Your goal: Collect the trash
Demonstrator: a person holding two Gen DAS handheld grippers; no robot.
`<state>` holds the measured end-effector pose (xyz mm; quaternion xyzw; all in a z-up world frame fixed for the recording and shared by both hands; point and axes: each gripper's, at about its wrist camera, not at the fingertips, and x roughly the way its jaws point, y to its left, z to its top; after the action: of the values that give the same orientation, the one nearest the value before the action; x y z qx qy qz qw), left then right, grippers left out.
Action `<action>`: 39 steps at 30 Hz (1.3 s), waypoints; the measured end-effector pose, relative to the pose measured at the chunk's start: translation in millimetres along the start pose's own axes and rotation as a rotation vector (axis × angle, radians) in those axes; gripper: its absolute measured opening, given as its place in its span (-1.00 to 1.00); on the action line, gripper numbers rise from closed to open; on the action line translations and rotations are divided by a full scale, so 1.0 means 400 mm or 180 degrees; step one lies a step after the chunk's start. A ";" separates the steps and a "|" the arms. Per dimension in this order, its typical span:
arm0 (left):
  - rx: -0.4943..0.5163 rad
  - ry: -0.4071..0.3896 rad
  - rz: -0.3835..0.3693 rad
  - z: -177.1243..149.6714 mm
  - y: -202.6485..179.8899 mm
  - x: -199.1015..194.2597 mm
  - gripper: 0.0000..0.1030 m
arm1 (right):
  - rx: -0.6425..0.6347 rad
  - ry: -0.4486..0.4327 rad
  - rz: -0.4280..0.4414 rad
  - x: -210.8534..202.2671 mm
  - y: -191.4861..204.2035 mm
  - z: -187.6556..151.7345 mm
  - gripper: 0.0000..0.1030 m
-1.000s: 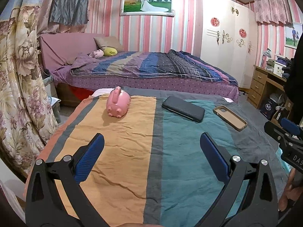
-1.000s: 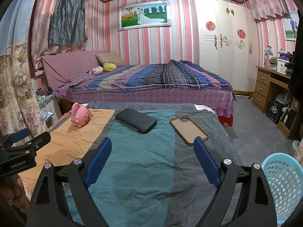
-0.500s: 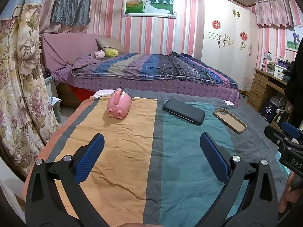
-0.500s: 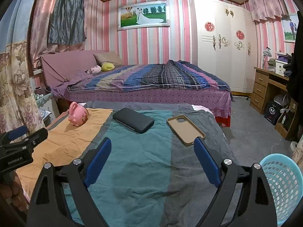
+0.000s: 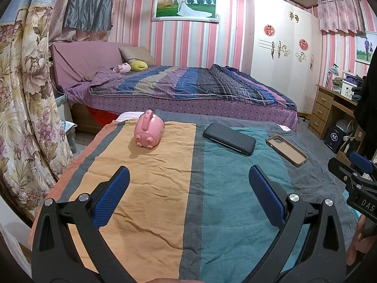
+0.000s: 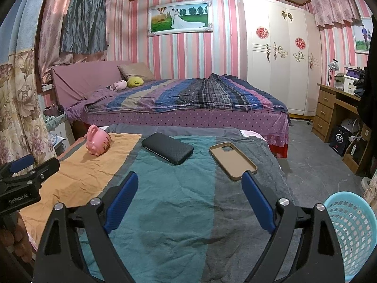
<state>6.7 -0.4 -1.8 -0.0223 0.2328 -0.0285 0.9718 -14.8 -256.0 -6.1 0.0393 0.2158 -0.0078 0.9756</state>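
Tongs wide on both sides, nothing between the pads! Left gripper (image 5: 188, 188) hovers over the orange stripe of the striped cloth (image 5: 146, 188), jaws spread; right gripper (image 6: 189, 191) hangs over the teal and grey, equally released.

Three things lie on the cloth ahead: pink pig (image 5: 149, 132) far left on the orange, black case (image 5: 229, 138) in the middle on the teal, tan phone cover (image 6: 232, 160) to the right on the grey. Which of them counts as trash, the pictures don't settle. Blue basket (image 6: 353, 233) stands on the floor low at the right, just beside the right gripper; its inside is mostly out of view, so whether anything has gone in, I can't tell.

Key relation: the cover sits straight ahead of the right gripper's right pad, nearly touching it in view, long axis running away and leftward. Right hand is clearly nearer to it and to the basket. The pig lies ahead-left of the left gripper, which has the shorter reach there. The case falls between both, axis slanting across the teal
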 end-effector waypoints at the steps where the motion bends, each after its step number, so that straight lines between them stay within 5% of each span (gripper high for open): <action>1: -0.0001 0.0000 0.0001 0.000 0.000 0.000 0.90 | 0.0001 0.0000 -0.0002 0.000 0.000 0.000 0.70; 39: -0.0020 0.0032 -0.0024 -0.007 -0.002 0.003 0.90 | -0.0043 0.0036 -0.0065 0.000 -0.018 0.001 0.70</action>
<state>6.3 -1.3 -4.8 -0.0261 0.2378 -0.0315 0.9705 -15.0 -263.2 -6.3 0.0305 0.2218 -0.0161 0.9745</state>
